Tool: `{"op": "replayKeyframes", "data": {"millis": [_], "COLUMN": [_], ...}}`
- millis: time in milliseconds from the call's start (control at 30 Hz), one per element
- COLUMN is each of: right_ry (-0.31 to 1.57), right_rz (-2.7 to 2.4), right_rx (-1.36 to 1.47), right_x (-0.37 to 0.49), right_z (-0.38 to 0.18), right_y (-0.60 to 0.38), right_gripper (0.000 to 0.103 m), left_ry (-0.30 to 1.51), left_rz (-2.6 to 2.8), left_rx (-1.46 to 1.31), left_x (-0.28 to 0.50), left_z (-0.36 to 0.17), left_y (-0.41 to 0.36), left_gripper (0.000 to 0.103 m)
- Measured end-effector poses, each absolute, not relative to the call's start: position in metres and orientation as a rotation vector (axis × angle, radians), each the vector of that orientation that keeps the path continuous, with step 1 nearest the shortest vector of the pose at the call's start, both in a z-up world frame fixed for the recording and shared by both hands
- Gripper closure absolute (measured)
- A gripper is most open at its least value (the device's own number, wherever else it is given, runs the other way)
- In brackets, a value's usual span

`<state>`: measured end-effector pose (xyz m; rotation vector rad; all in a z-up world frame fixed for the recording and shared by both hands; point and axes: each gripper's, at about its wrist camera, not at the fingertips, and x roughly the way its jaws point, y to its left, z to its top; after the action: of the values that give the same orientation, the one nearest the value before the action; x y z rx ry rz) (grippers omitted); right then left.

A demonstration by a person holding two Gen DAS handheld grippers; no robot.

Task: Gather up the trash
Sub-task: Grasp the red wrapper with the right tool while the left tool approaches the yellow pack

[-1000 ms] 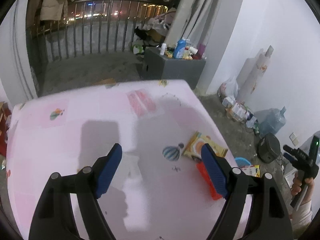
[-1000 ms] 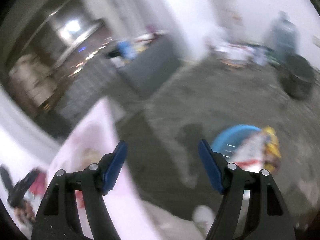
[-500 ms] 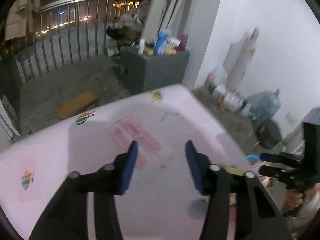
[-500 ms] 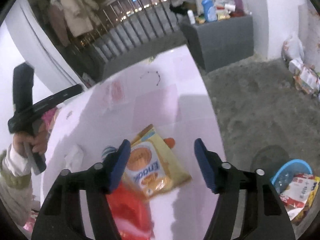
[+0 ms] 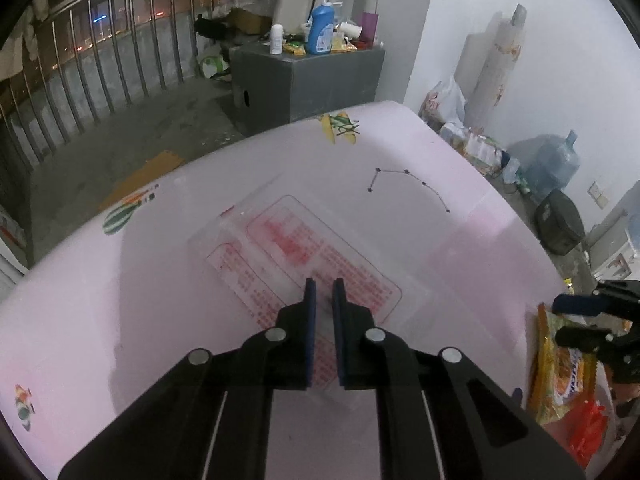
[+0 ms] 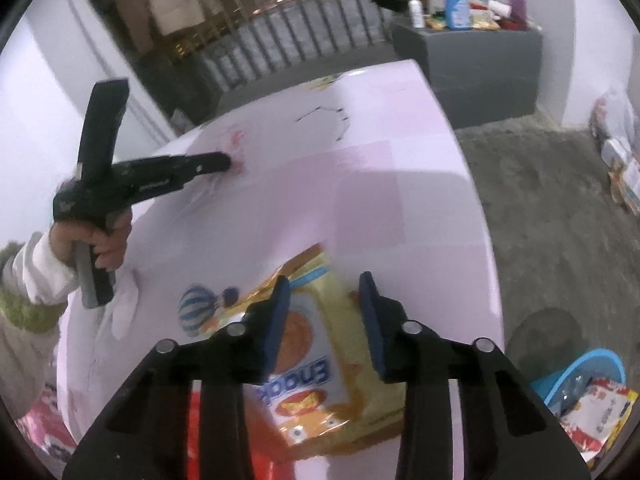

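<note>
**Both grippers down on wrappers**

Our left gripper (image 5: 323, 286) is closing, its jaws nearly together over the clear red-printed wrapper (image 5: 304, 256) lying mid-tabletop (image 5: 160, 280). Our right gripper (image 6: 323, 285) is closing around the yellow snack packet (image 6: 320, 360) near the tabletop's right edge, pads not yet pressing; a red wrapper (image 6: 196, 420) lies beside it.

Grey box-shaped cabinet (image 5: 316, 80), upper centre, bearing a blue plastic detergent bottle (image 5: 321, 28) and a small white bottle (image 5: 276, 39). Metal balcony railing (image 5: 100, 48), upper left. Translucent blue water jug (image 5: 554, 166), right. Pink printed tablecloth (image 5: 160, 280), centre.
</note>
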<state>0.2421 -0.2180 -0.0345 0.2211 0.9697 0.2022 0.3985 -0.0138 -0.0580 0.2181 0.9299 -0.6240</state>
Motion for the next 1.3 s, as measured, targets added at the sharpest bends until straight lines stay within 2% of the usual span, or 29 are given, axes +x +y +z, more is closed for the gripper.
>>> {"op": "replayKeyframes", "data": {"millis": [233,767,1100,1233,1300], "right_ry": [0.961,0.948,0.949,0.946,0.923], "right_rz": [0.243,0.282,0.257,0.245,0.244], "right_rx": [0.183,0.192,0.250,0.312,0.353], "right_x": [0.231,0.174,0.127,0.129,0.129], "right_z": [-0.035,-0.038,-0.040,-0.039,-0.031], "right_y": [-0.201,-0.183,-0.182,-0.188,-0.192], "right_gripper": [0.075,0.075,0.075,0.074,0.068], "left_ry": [0.903,0.973,1.022,0.994,0.966], "left_rz": [-0.663,-0.693,-0.669,-0.646,-0.643], "left_rx": [0.253,-0.041,-0.130,-0.153,-0.179], "left_x": [0.359,0.239,0.161,0.153,0.149], "left_z": [-0.059,-0.062,-0.063,-0.054,-0.042], "left_y": [-0.009,0.027,0.031,0.036,0.043], "left_gripper": [0.098,0.103,0.103,0.103,0.097]}}
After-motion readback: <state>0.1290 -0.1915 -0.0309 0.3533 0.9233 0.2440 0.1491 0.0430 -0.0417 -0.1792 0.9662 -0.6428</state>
